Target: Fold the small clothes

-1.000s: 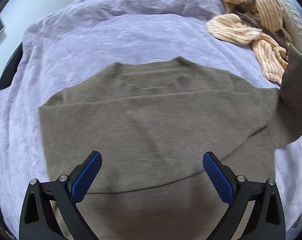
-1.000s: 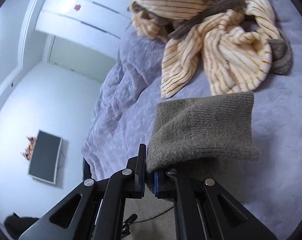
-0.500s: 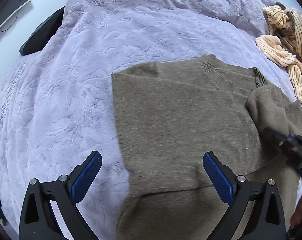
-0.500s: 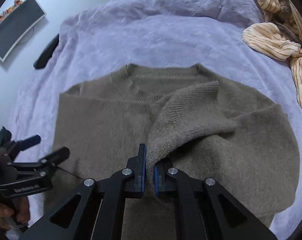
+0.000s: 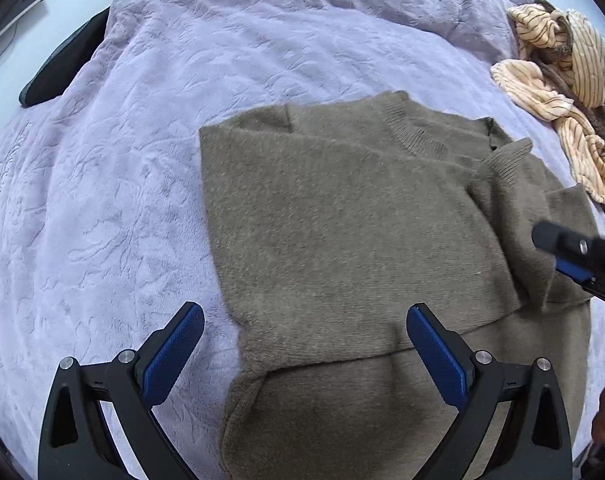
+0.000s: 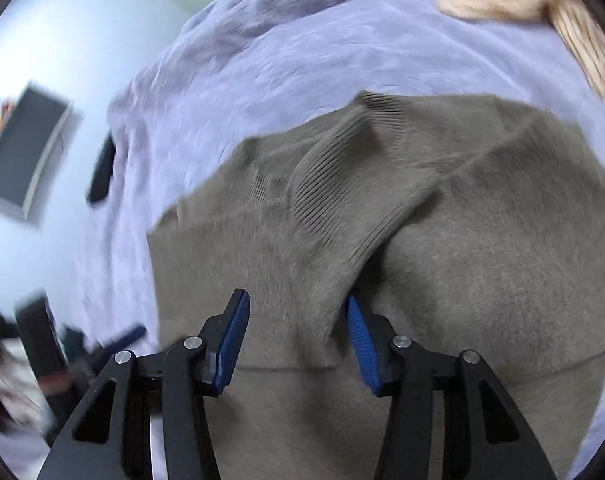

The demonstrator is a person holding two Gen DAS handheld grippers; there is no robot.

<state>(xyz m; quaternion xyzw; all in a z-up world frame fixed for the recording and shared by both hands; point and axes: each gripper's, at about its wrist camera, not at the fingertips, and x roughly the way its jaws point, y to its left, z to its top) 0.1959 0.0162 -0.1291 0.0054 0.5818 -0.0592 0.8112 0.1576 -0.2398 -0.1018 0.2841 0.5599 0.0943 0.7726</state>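
Striped garment (image 6: 550, 4) blurred, cut off at frame edge.

Both wrist views steeply down, close, sharing sweater (image 5: 342, 220)

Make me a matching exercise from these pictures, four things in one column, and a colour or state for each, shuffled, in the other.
Things:
1. sweater
2. blanket
3. striped garment
4. left gripper

Descriptions:
A. lavender, spread under everything
B. cream with dark lines, crumpled
C. olive-brown, sleeve folded across it
D. wide open, holding nothing

Pairs: 1-C, 2-A, 3-B, 4-D
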